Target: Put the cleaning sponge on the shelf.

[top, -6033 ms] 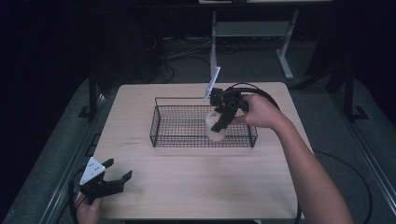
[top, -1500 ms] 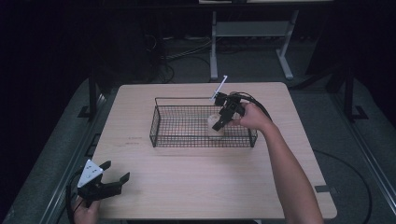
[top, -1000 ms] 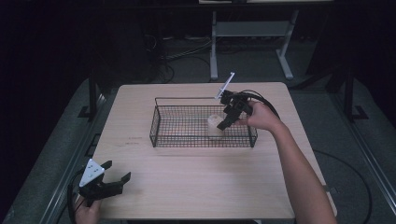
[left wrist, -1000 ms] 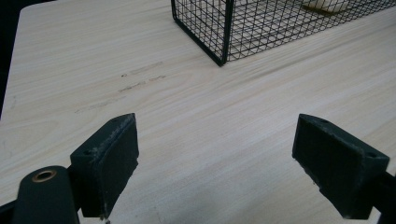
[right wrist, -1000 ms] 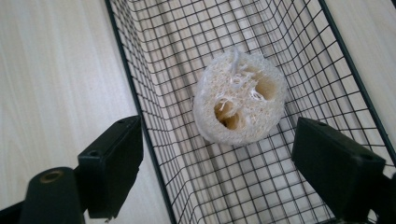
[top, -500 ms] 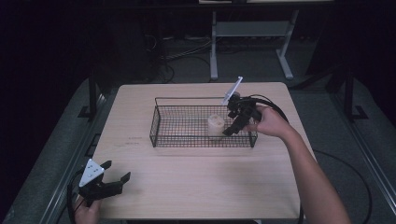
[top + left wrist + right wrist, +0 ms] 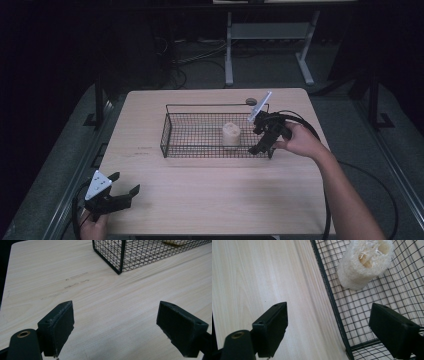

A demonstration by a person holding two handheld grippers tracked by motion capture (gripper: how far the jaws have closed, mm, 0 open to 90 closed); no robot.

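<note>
Right gripper [image 7: 260, 146] jaws wide apart, empty, straddling the near rim of the wire basket [image 7: 200, 148]; loofah piece [image 7: 231, 135] stands inside on the mesh, released. To clear cleanly, lift before withdrawing so neither jaw hooks the wire. Left gripper [image 7: 122, 195] agape, idle at the near-left corner of the pale wood table [image 7: 210, 195]. Room dark; cables on floor.

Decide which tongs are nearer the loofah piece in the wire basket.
Right. The right tongs hang open at the basket's near right corner, beside the loofah piece. The left tongs sit open near the table's near left corner.
</note>
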